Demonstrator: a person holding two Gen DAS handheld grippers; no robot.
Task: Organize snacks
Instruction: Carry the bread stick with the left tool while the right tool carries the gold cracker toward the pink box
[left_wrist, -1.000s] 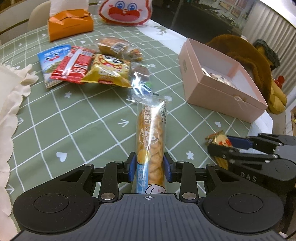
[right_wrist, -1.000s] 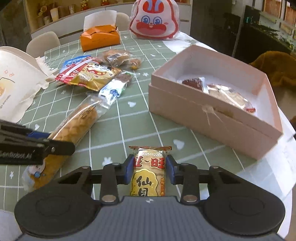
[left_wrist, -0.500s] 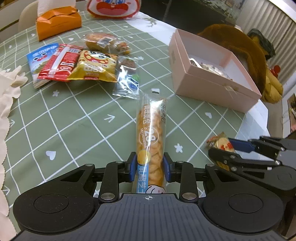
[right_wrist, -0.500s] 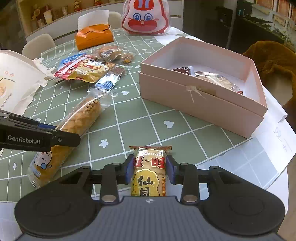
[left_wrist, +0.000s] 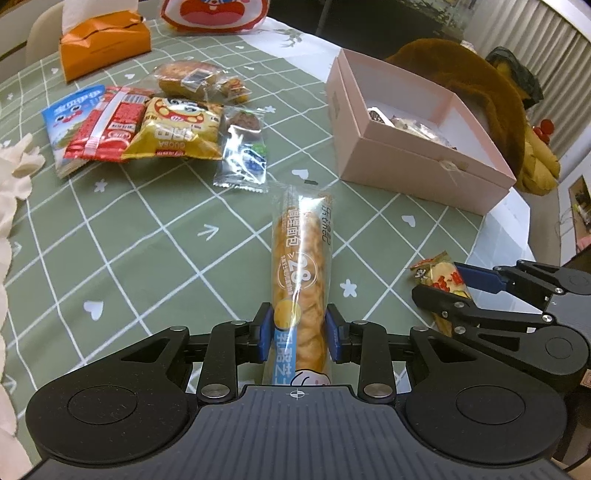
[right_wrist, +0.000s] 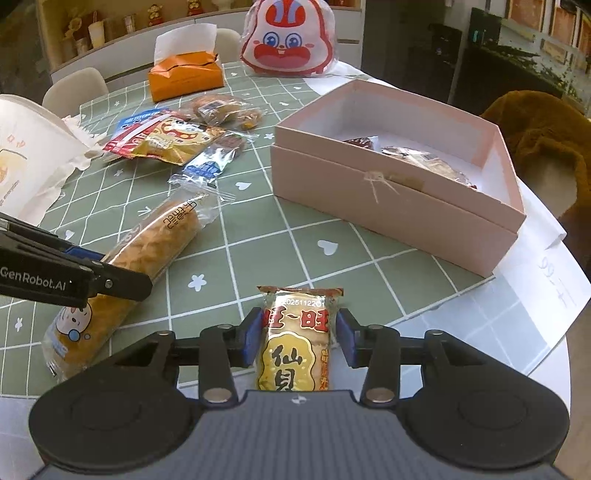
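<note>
A: How will the bread stick packet (left_wrist: 300, 273) handle?

B: Light, soft, slippery film. It sags if pinched at one end, as the left gripper (left_wrist: 298, 332) does now; mid-length would be steadier.

A: And the other gripper?

B: The right gripper (right_wrist: 297, 334) pinches the rice cracker packet (right_wrist: 295, 343), which is brittle, above the table's (right_wrist: 388, 295) near edge.

A: Where next?

B: Probably the pink box (right_wrist: 391, 199), farther along the right edge, already holding snacks.

A green tablecloth (left_wrist: 147, 236) gridded in white carries a pale pink box (right_wrist: 399, 206) and an orange tissue box (right_wrist: 186, 75).
</note>
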